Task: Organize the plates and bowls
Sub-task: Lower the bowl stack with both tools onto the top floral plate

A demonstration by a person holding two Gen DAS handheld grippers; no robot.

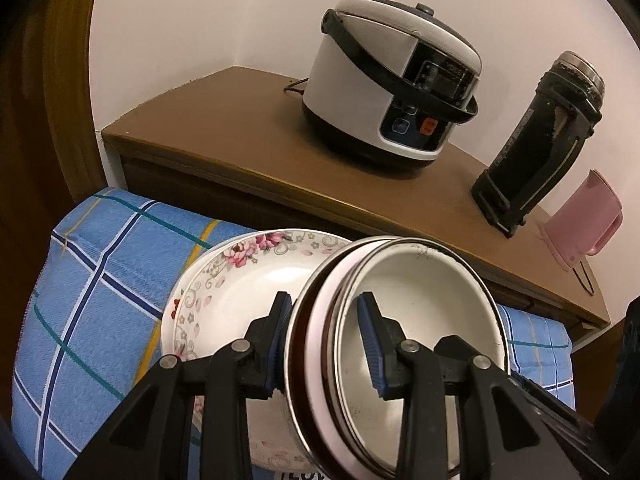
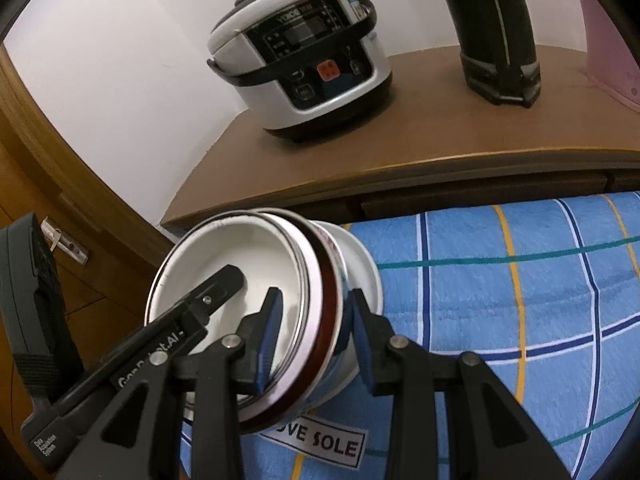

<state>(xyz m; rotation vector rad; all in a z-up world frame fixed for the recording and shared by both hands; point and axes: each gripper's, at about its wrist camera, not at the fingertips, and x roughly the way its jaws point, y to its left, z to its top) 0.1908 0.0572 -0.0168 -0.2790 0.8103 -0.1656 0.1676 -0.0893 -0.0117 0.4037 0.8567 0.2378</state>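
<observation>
Could slip out of the grip: tilted strongly on its side, with smooth metal rims, and pinched only at the wall. Held by both tools at once, so could also twist or come apart if pulled in different directions, since nested pieces are able to slide out one from another. Could knock or chip the flowered plate [image 1: 240, 292] just beside and below when lowered too fast. Might also rock on the soft blue checked cloth [image 1: 100, 280] if set down off the middle.

Left gripper [image 1: 326, 344]: fingers [image 1: 372, 340] narrowed onto the wall of the stack of bowls [image 1: 420, 320], one pad outside on the dark band, the other inside. Right gripper [image 2: 316, 336]: fingers [image 2: 268, 332] likewise nearly closed on the opposite wall, one pad inside, one outside. Seems firm contact on both sides, though hard to tell exactly at the outer pad in the right wrist view.

Sits in the lower centre of both frames, raised and leaning over the plate and the cloth, below the edge of the brown worktop [image 1: 240, 128]. Looks white and a little stained inside, with shiny rims, a pink band and a dark red band outside. Seems to be two or three nested; cannot count surely.

Further back, in the upper part: a rice cooker [image 1: 392, 80], a black flask [image 1: 536, 148] and a pink jug [image 1: 580, 220].
</observation>
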